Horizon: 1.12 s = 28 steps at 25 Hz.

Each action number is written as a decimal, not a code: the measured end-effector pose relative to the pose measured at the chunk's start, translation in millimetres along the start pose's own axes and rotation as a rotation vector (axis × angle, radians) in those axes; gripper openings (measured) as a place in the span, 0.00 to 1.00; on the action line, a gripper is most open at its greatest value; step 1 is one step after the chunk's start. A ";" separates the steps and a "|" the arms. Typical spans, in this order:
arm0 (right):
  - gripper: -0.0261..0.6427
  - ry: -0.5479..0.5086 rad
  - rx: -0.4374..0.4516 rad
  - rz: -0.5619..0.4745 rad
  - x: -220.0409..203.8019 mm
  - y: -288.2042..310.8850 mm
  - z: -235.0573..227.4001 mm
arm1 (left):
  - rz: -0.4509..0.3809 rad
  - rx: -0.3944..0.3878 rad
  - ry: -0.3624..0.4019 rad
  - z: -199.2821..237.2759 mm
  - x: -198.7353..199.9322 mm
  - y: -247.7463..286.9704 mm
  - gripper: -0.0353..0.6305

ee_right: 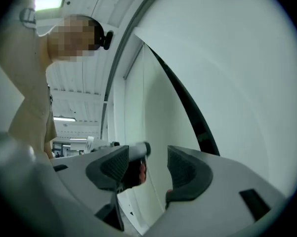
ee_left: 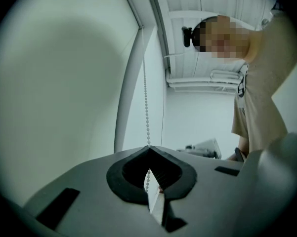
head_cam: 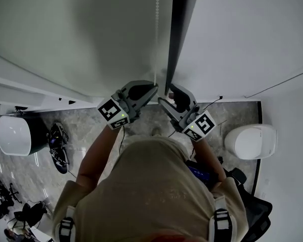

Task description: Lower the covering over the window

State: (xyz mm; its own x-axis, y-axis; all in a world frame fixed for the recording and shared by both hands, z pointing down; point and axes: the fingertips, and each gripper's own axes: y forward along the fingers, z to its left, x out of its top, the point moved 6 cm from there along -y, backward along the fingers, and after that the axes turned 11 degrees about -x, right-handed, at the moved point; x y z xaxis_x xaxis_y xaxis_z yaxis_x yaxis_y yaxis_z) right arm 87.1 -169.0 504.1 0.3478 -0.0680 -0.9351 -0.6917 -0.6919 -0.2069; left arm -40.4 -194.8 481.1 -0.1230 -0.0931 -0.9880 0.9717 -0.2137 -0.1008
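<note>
There are two grippers, one bead chain and one pale blind in front of the person. In the head view, two white rounded objects sit on the marbled floor, one at the left (head_cam: 12,135) and one at the right (head_cam: 252,141).

The left gripper (ee_left: 149,149) has its jaws brought fully together, with the tips meeting on the bead chain (ee_left: 147,107). The chain runs up from the pinch and shows again through the gap behind the tips. The right gripper (ee_right: 148,167) stands with its jaws wide apart. Nothing lies between its pads, and only the tip of the left gripper and the white frame show through the gap.

In the head view the left gripper (head_cam: 154,86) and the right gripper (head_cam: 169,96) are raised close together, just apart. The chain (head_cam: 157,34) hangs straight down to the left one. The blind (head_cam: 65,34) spreads to the left of the chain. A dark upright frame strip (head_cam: 179,29) stands just to the chain's right, and beyond it is a white wall (head_cam: 242,34). Dark clutter (head_cam: 58,145) lies on the floor at the left.
</note>
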 end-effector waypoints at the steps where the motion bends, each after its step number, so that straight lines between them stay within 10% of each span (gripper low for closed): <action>1: 0.39 -0.018 0.010 0.001 7.3 3.0 2.7 | 0.025 -0.003 0.001 -3.4 -7.5 1.9 0.08; 6: 0.36 -0.110 0.011 0.034 14.2 28.3 19.5 | 0.017 -0.040 -0.035 -18.3 -27.8 -1.3 0.08; 12: 0.07 -0.135 0.010 0.062 19.2 42.1 30.2 | 0.091 -0.050 0.030 -22.4 -24.7 -7.9 0.08; 17: 0.06 -0.091 -0.027 0.129 2.0 43.3 23.1 | -0.138 -0.126 -0.136 0.6 -1.8 -42.9 0.27; 20: 0.06 -0.063 -0.026 0.227 -29.4 41.4 21.1 | -0.149 -0.127 -0.083 11.8 34.0 -28.5 0.28; 28: 0.06 -0.050 -0.037 0.237 -30.3 40.2 16.1 | -0.156 -0.147 -0.045 22.3 70.3 4.7 0.09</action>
State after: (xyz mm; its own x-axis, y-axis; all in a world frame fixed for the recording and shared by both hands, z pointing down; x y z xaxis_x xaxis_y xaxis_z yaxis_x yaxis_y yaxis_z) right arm 38.6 -183.2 519.5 0.1459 -0.1966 -0.9696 -0.7261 -0.6870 0.0300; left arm -49.0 -224.0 413.8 -0.2801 -0.1140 -0.9532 0.9587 -0.0847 -0.2716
